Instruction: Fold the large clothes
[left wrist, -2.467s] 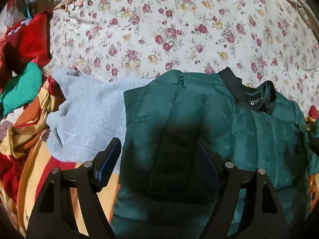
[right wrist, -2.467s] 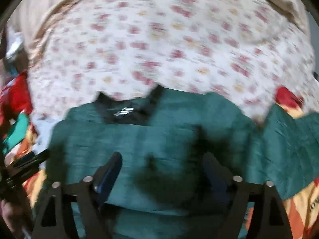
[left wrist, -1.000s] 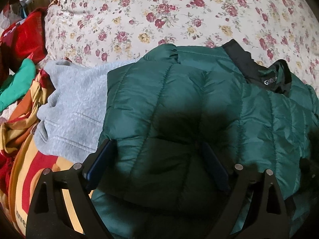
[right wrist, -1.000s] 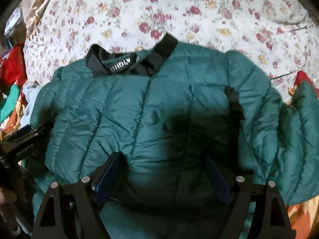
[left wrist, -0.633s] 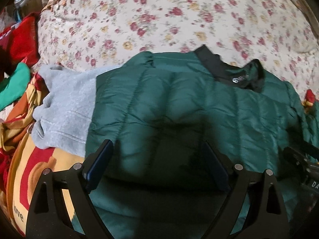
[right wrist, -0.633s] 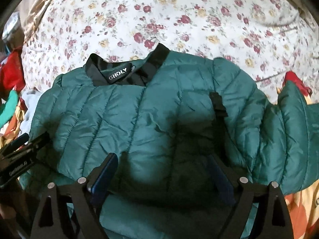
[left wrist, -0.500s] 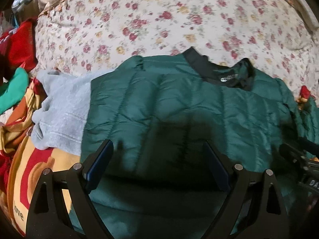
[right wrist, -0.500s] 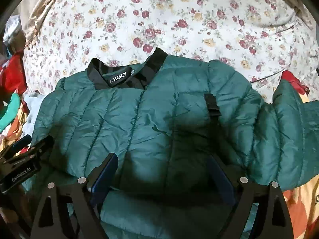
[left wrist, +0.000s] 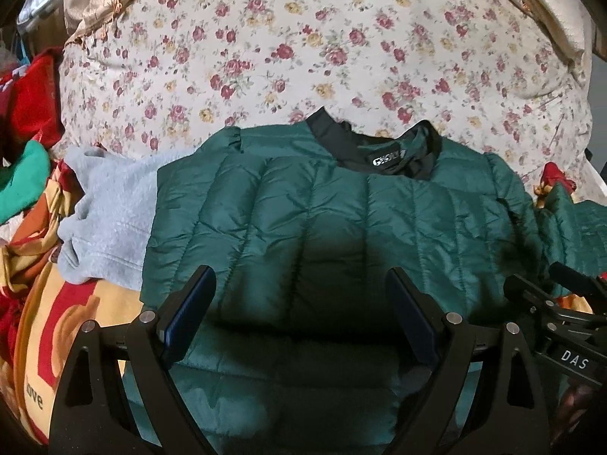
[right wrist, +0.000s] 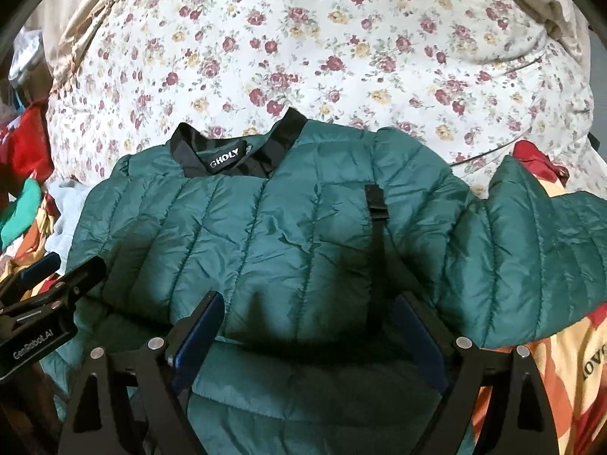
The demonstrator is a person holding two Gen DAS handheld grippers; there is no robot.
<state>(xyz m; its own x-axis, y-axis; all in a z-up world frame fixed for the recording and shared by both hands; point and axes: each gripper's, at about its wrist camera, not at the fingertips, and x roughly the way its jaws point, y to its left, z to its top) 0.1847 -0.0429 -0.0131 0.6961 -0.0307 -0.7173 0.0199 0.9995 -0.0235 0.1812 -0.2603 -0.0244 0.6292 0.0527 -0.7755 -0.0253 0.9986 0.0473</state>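
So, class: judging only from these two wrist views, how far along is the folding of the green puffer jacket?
Done: the green puffer jacket lies flat, left sleeve tucked away. In hand: nothing; the left gripper and right gripper are open above it. Left: the right sleeve is spread sideways, and the body is unfolded.

Both wrist cameras close above, angled down, sharing the green jacket (left wrist: 341, 220) (right wrist: 273, 235) and floral bedspread (left wrist: 303, 45) (right wrist: 341, 38)

A home bedroom: rose-print quilt (left wrist: 303, 38) across a bed, loose clothes heaped (left wrist: 26, 174) at its side.
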